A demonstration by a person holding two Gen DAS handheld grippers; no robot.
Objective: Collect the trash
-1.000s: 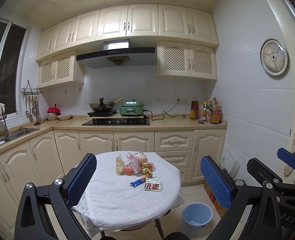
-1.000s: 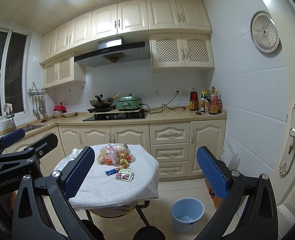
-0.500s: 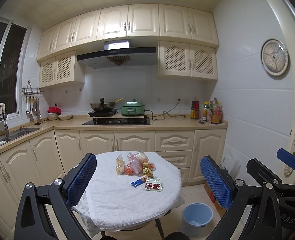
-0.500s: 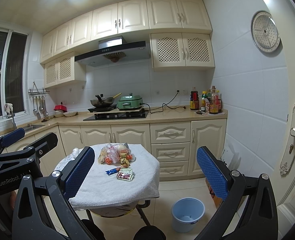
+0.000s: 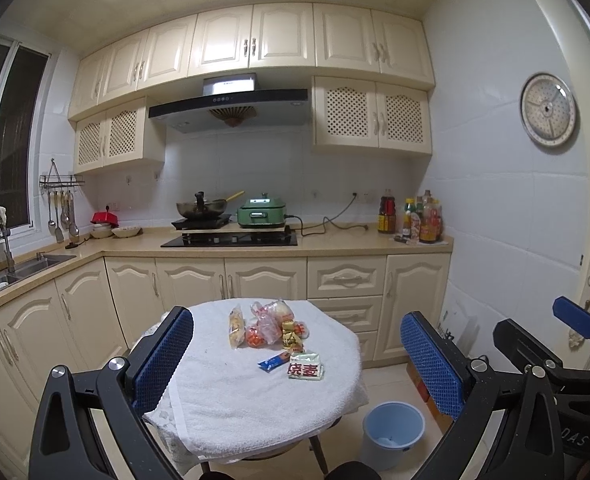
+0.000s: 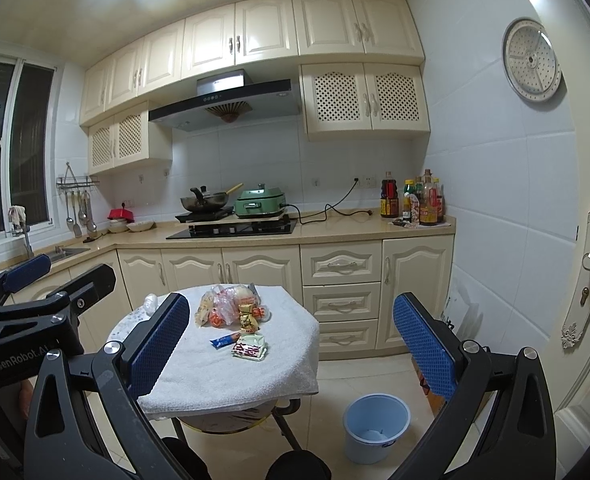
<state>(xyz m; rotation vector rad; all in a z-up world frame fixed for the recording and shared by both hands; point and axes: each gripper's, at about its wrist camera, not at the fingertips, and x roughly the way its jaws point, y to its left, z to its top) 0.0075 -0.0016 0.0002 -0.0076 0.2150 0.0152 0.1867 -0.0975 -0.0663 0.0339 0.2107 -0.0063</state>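
Wrappers (image 5: 279,334) on the table (image 5: 235,408); bin (image 5: 393,434) on floor, right of it.

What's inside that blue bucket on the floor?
The blue bucket holds something pale at the bottom, perhaps paper; otherwise it looks empty. Its near rim hides part of the bottom.

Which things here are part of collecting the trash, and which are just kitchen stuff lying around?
For the job:
green noodle packet
blue wrapper
pile of snack bags
blue bin

Just lying about:
wok
green cooker
sauce bottles
utensil rack
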